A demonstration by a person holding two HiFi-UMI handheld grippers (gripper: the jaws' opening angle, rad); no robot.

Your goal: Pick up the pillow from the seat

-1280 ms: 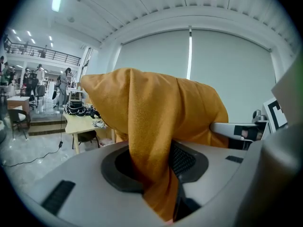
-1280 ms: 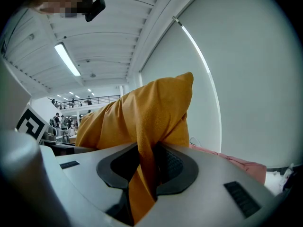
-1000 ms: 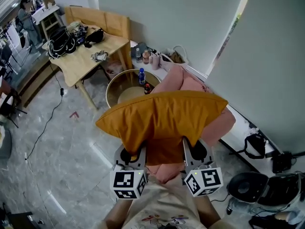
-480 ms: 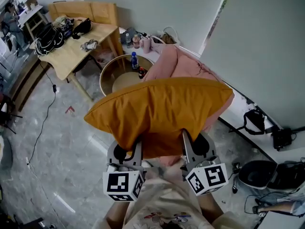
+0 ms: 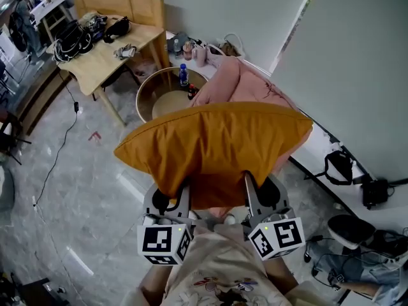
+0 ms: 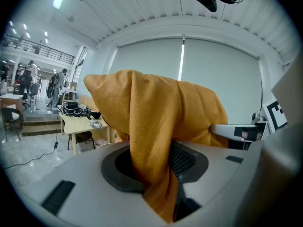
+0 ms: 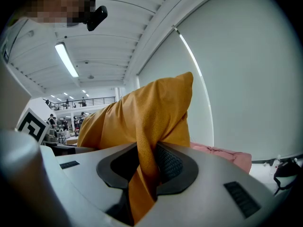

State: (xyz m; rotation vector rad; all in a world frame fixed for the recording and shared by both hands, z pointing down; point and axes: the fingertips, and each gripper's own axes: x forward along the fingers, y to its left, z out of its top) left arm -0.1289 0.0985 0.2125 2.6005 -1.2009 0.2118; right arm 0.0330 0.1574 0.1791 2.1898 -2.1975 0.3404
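An orange pillow (image 5: 213, 148) hangs in the air in front of me, lifted clear of the pink seat (image 5: 245, 88) behind it. My left gripper (image 5: 180, 195) is shut on the pillow's near edge at the left, and my right gripper (image 5: 250, 190) is shut on the same edge at the right. In the left gripper view the orange fabric (image 6: 151, 145) is pinched between the dark pads. The right gripper view shows the same fold of cloth (image 7: 147, 150) squeezed in its jaws. The pillow hides most of the seat.
A round low table (image 5: 162, 97) with bottles stands left of the seat. A wooden table (image 5: 105, 59) with cables and bags is at far left. Bags and gear (image 5: 366, 234) lie on the floor at right, along a white wall.
The pillow has stayed gripped by both grippers. The view has shifted slightly, and the pillow sits a little higher and nearer than a second ago.
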